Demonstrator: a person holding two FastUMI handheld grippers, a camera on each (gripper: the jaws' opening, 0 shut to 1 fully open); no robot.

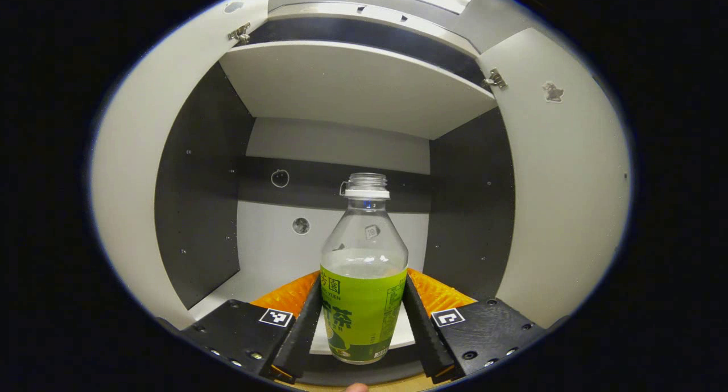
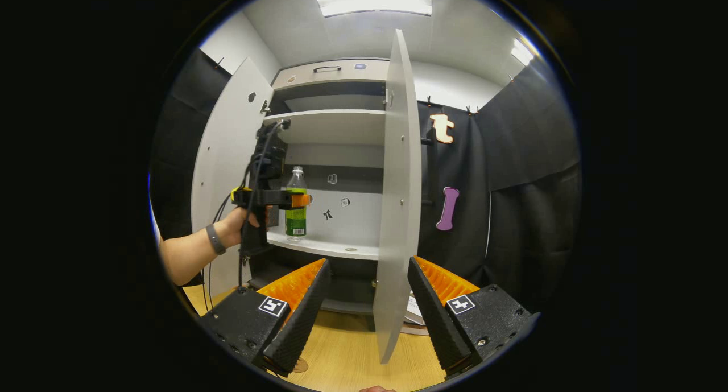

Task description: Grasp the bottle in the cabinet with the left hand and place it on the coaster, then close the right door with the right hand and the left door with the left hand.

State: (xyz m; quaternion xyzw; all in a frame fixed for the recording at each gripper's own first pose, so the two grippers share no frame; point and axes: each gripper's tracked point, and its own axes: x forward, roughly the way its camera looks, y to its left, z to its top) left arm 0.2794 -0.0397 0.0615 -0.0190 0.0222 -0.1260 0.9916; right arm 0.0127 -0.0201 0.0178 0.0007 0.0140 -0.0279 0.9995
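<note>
A clear bottle [image 1: 364, 267] with a green label and a white neck ring stands upright on the cabinet's white shelf [image 1: 406, 332]. My left gripper [image 1: 363, 275] is open, with one finger close along each side of the label. In the right gripper view the same bottle [image 2: 296, 218] stands at the shelf's left end, with the left gripper [image 2: 287, 199] and the hand [image 2: 239, 224] holding it against the bottle. Both cabinet doors stand open: the left door [image 2: 227, 170] and the right door [image 2: 398, 210], seen edge-on. My right gripper [image 2: 369, 261] hangs open in front of the right door, holding nothing.
A wooden tabletop [image 2: 347, 352] lies below the cabinet. A small round brown disc [image 2: 300, 366] peeks out beside my right gripper's left finger. Papers [image 2: 415, 309] lie behind the right door. An upper shelf [image 1: 352, 79] roofs the bottle's compartment.
</note>
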